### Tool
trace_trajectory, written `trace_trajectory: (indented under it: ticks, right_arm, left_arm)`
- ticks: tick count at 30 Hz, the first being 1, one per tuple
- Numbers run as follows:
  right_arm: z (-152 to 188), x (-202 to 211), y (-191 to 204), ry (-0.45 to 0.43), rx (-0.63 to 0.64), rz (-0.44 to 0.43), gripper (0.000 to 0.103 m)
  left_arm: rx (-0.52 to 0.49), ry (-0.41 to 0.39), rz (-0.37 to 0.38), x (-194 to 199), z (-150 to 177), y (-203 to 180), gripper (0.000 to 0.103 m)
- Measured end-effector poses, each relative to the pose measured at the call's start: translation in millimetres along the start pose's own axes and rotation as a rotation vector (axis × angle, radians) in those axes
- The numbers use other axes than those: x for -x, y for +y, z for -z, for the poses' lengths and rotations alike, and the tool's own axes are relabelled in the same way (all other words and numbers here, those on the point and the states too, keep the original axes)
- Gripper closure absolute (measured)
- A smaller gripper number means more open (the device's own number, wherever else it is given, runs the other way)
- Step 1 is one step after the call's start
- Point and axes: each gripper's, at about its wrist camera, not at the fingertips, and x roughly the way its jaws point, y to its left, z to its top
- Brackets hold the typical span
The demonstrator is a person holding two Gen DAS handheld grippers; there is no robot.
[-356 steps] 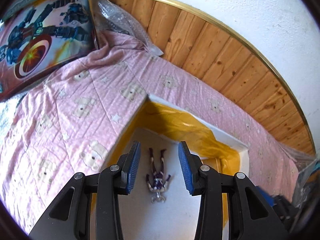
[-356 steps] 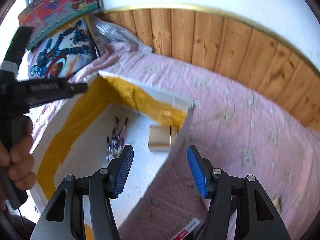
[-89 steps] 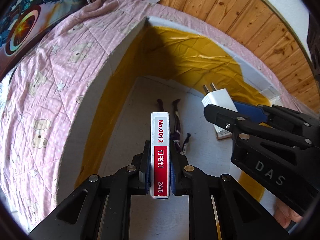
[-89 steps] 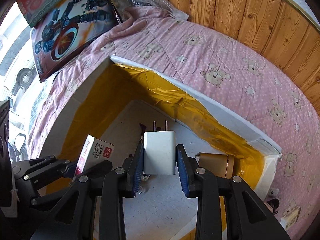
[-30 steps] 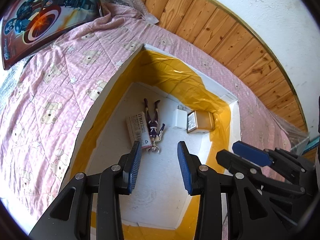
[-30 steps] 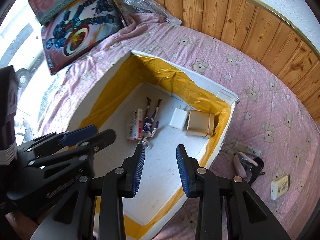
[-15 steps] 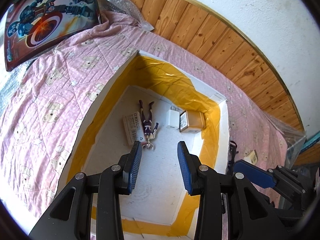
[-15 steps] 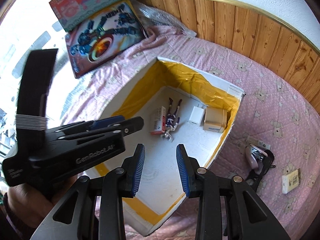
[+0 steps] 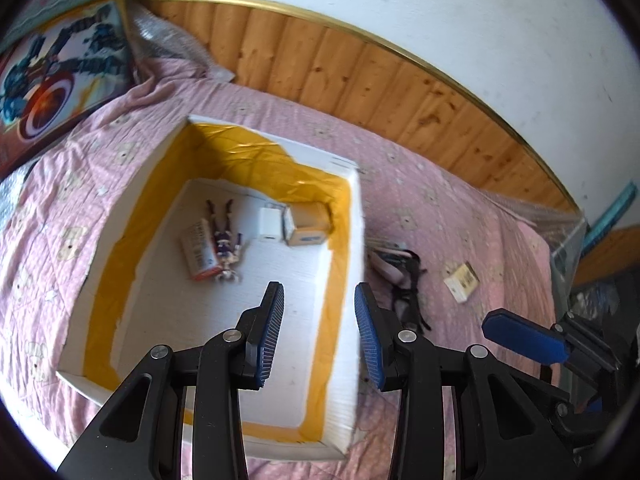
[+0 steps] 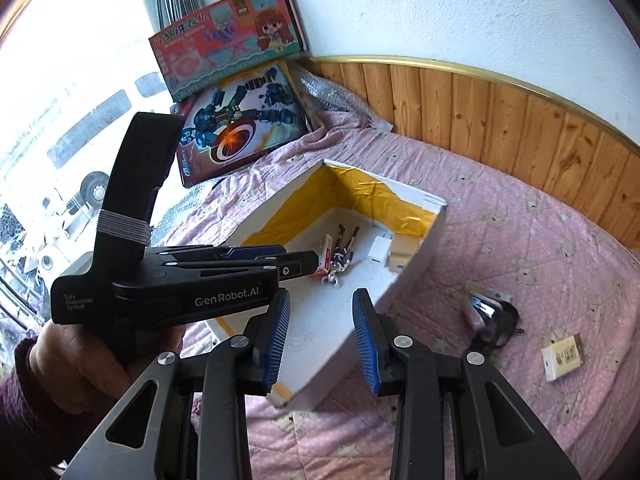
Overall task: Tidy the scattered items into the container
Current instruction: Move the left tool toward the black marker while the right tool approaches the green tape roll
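- White foam walls lined with yellow tape make up the container (image 9: 356, 216), an open box sitting on a pink bear-print quilt (image 9: 460, 208).
- Inside lie four tidied things: a red-and-white staple box (image 9: 199, 249), a small purple figurine (image 9: 225, 240), a white plug adapter (image 9: 269, 224) and a tan cardboard carton (image 9: 309, 224), grouped toward the far end.
- Left gripper (image 9: 319, 334) hangs above the box's near right corner, its blue pads spread and nothing between them.
- Right gripper (image 10: 321, 338) hovers over the box's near wall, its jaws likewise apart and empty.
- Judged from this, the step in hand is the turn away from the box toward what is left outside it.
- Two items lie on the quilt to the right of the box: a pink-and-black object with a dark strap (image 10: 490, 314), just beside the wall, and a small cream box (image 10: 563, 357) farther right, well apart from it.
- The next move probably calls for carrying one gripper over either item, lowering with pads straddling it, then closing; the strapped thing looks awkward and may trail.
- Readable writing: "GenRobot.AI" and "Data Acquisition System" on the left gripper's body in the right wrist view.
- Print on the staple box and the cream box is too small to read; the toy boxes (image 10: 240, 120) by the wall show artwork, with lettering unclear.
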Motion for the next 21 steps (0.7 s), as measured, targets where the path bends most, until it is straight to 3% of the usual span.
trace_trajectory:
  ticks: [6, 12, 21]
  right_arm:
    - [36, 24, -18, -0.026, -0.02, 0.006, 0.069]
    - [80, 35, -64, -0.028, -0.134, 0.018, 0.069]
    - [122, 41, -140, 0.032, -0.283, 0.139, 0.069]
  left_arm:
    - [-0.112, 0.033, 0.043, -6, 25, -45, 0.064]
    - [-0.201, 0.122, 0.108, -27, 48, -84, 0.064]
    - [-0.257, 0.256, 0.051, -92, 83, -119, 0.064]
